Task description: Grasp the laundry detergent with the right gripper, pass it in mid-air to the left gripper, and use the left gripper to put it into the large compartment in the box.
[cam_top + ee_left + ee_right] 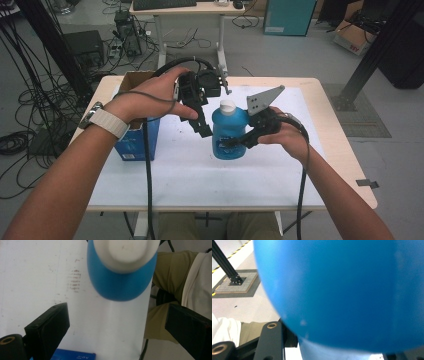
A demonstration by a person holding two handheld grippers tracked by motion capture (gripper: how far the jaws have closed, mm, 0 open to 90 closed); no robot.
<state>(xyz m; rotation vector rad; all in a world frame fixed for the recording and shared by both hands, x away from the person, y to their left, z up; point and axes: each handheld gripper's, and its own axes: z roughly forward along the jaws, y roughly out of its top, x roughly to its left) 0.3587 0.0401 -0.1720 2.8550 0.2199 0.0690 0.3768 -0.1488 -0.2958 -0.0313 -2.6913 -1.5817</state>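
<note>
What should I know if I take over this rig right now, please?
Right gripper: shut on the blue bottle, gripping its body from the side.
Left gripper: open, jaws spread beside and above the bottle's white cap, touching nothing.
Blue box: at the table's left.
Done: bottle gripped.
Left: probably bring the left gripper onto the cap; it is still on.

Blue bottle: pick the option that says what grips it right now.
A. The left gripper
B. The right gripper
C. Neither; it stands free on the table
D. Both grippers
B: in the high view the right gripper is closed on the side of the blue bottle, while the left gripper hangs above the bottle's white cap with its jaws wide apart and nothing between them.
</note>
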